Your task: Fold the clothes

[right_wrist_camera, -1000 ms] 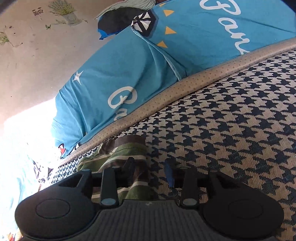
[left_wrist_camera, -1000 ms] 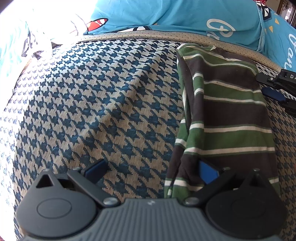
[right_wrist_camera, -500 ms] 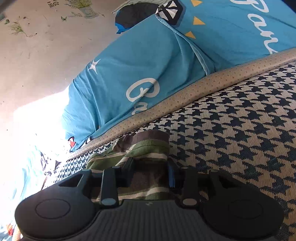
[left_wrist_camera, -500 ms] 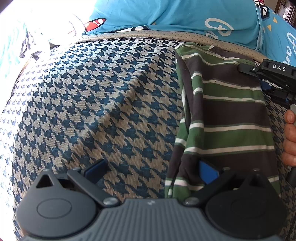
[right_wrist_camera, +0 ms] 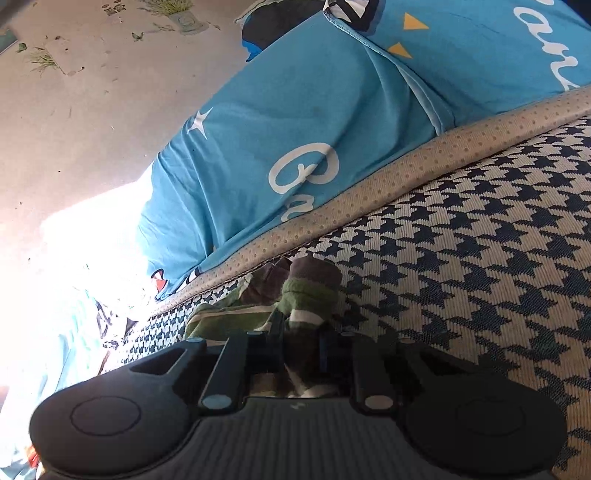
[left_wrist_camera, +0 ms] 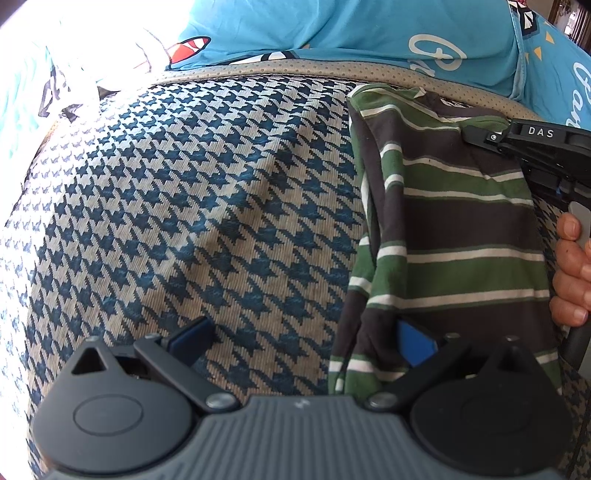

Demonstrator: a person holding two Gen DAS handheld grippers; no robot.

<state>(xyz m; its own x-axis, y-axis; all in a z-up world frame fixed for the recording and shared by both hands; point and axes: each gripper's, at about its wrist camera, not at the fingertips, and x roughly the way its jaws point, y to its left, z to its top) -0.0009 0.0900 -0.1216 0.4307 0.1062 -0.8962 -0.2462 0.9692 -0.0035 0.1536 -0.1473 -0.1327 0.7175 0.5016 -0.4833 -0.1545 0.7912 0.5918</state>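
Observation:
A green, brown and white striped shirt (left_wrist_camera: 454,229) lies folded in a long strip on the right side of the houndstooth mattress (left_wrist_camera: 207,206). My left gripper (left_wrist_camera: 303,339) stands wide open at the shirt's near end. Its right fingertip (left_wrist_camera: 413,341) rests against the fabric and its left one sits on bare mattress. My right gripper (left_wrist_camera: 476,137) reaches in from the right at the shirt's far corner, with a hand (left_wrist_camera: 572,266) behind it. In the right wrist view my right gripper (right_wrist_camera: 301,332) is shut on a bunched corner of the shirt (right_wrist_camera: 310,291).
Blue bedding with white lettering (left_wrist_camera: 369,29) is piled along the far side, behind the mattress's beige dotted edge (left_wrist_camera: 258,70). Strong glare washes out the far left (left_wrist_camera: 44,44). A beige wall with plant prints (right_wrist_camera: 92,92) shows in the right wrist view.
My right gripper moved in over the shirt's far right corner and closed on the fabric. The left gripper and the rest of the shirt stayed put.

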